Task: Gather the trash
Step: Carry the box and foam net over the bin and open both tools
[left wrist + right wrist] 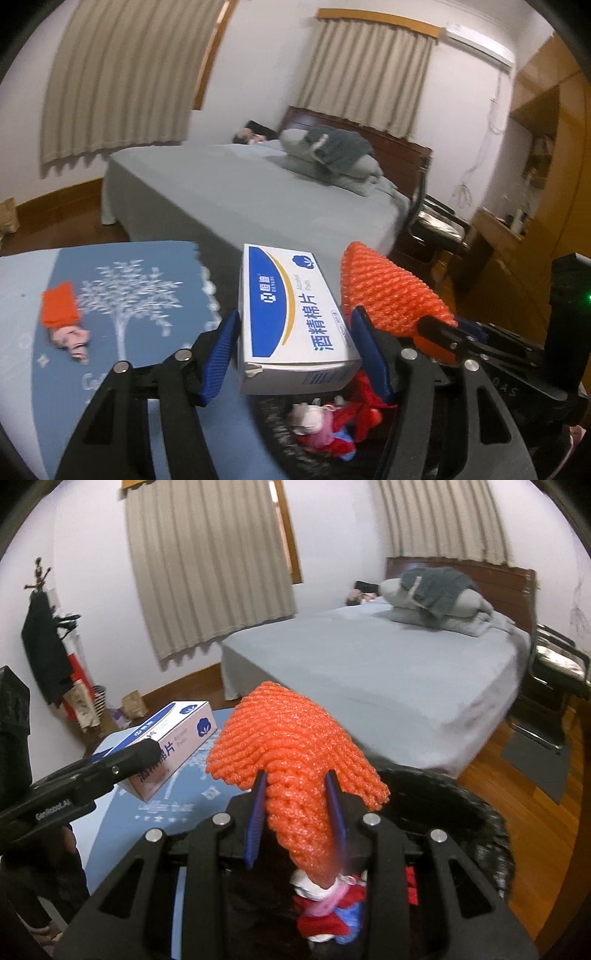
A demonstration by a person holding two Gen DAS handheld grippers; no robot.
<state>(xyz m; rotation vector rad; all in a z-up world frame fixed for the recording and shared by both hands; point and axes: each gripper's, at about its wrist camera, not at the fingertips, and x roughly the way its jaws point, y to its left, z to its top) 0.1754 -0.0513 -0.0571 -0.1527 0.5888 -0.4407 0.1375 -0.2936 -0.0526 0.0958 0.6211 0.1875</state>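
We hold two pieces of trash over the bin (491, 834), whose dark rim curves below both views. Our left hand-held gripper (295, 354) is clenched on the box (291, 317), a white and blue carton of alcohol pads, its blue pads (219, 354) pressing the long side walls. The box's long axis runs straight out along the fingers, away from us, with its near end tipped slightly down.

Our right hand-held gripper (297, 812) grips the foam net (291, 753), an orange mesh sleeve pinched near its lower end, the wide part fanning up and forward and the narrow tail hanging down toward the bin's contents. There we see red, white and pink scraps (328, 908) already lying inside.

The drop turns on what is beneath each piece. The net's tail points almost straight down into the bin, directly below the right fingers, so we judge that side nearest to release. In the left view scraps (325, 428) also lie just under the box's near end, but its far end reaches toward the bench (155, 295), where an orange wrapper (61, 304) and a pink scrap (72, 338) remain to the left.
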